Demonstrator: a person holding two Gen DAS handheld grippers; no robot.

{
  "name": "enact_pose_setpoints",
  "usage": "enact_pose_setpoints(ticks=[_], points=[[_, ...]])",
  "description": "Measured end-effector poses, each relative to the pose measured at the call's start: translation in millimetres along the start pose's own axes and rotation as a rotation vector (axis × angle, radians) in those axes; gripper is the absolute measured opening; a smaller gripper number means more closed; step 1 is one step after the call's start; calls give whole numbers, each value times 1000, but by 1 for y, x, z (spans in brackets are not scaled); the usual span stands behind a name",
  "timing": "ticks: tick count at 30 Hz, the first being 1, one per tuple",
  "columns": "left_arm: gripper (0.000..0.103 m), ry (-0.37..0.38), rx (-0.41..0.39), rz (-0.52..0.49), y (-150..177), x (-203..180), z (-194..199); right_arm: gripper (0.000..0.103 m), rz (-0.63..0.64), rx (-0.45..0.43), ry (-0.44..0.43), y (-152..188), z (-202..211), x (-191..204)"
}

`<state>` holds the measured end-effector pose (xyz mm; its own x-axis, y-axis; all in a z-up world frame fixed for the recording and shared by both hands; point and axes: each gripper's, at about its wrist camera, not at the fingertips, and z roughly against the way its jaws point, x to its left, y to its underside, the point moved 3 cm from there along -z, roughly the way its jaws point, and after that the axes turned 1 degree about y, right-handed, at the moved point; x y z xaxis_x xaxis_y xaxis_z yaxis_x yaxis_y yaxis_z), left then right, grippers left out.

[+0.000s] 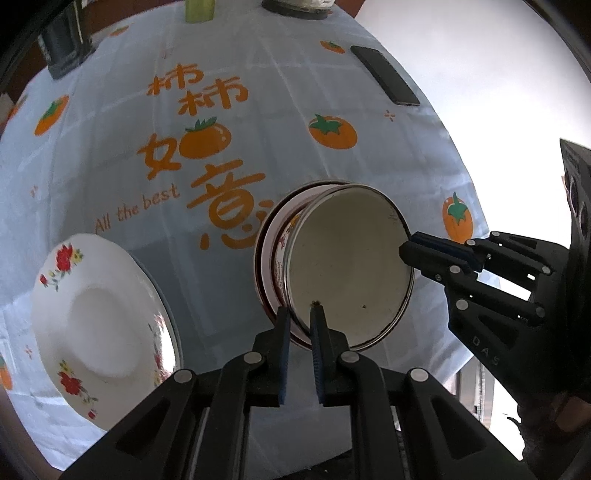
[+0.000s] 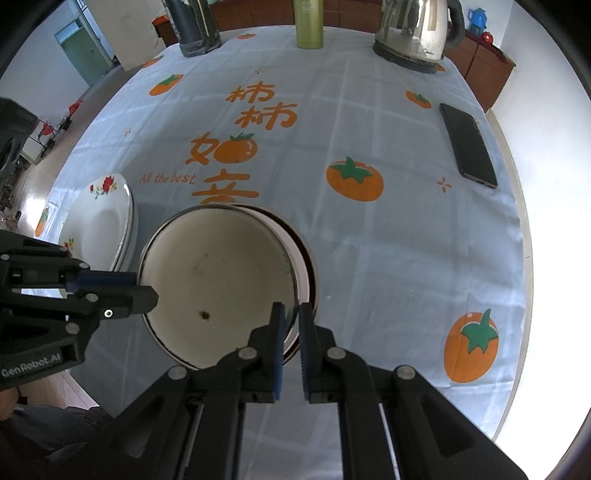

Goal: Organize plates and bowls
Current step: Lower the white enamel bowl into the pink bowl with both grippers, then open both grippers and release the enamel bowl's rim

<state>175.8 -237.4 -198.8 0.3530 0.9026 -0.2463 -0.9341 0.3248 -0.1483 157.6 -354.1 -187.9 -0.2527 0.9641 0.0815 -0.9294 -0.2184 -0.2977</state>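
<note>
Both grippers pinch the enamel bowl (image 2: 218, 280): left gripper (image 1: 300, 314) and right gripper (image 2: 290, 310) nearly closed on opposite rim edges. Nested in another bowl (image 2: 308, 266) near table centre, right of the flowered plate (image 1: 99, 310), it should be lowered level, then released together.

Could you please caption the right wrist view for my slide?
Both grippers, right and left, clamp the rim of an enamel bowl beside floral plates.

The top edge of the right wrist view cut off the kettle (image 2: 417, 33), the green bottle (image 2: 309, 24) and a dark container (image 2: 195, 27). The enamel bowl (image 2: 218, 277) hid most of the bowl under it (image 2: 308, 269), leaving 1 rim sliver. The plate stack's (image 2: 107, 221) count stayed unclear.
</note>
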Motion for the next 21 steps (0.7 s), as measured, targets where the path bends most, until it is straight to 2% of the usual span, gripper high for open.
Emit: enact_pose_setpoints(ticks=[8, 10, 14, 15, 16, 18, 21], points=[[16, -11, 0, -12, 0, 0, 0, 7, 2, -7, -10, -2, 2, 2], [20, -14, -1, -2, -1, 2, 1, 7, -1, -9, -9, -2, 2, 1], [58, -72, -54, -46, -1, -4, 9, 9, -16, -23, -9, -2, 3, -1], [64, -76, -68, -62, 0, -7, 12, 12, -28, -35, -10, -3, 4, -3], [64, -75, -81, -72, 0, -9, 15, 15, -32, -40, -6, -3, 5, -4], [64, -64, -94, -68, 1, -9, 18, 33, -34, -58, 10, -4, 9, -6], [64, -72, -99, -46, 1, -3, 17, 38, -40, -73, 16, -5, 12, -8]])
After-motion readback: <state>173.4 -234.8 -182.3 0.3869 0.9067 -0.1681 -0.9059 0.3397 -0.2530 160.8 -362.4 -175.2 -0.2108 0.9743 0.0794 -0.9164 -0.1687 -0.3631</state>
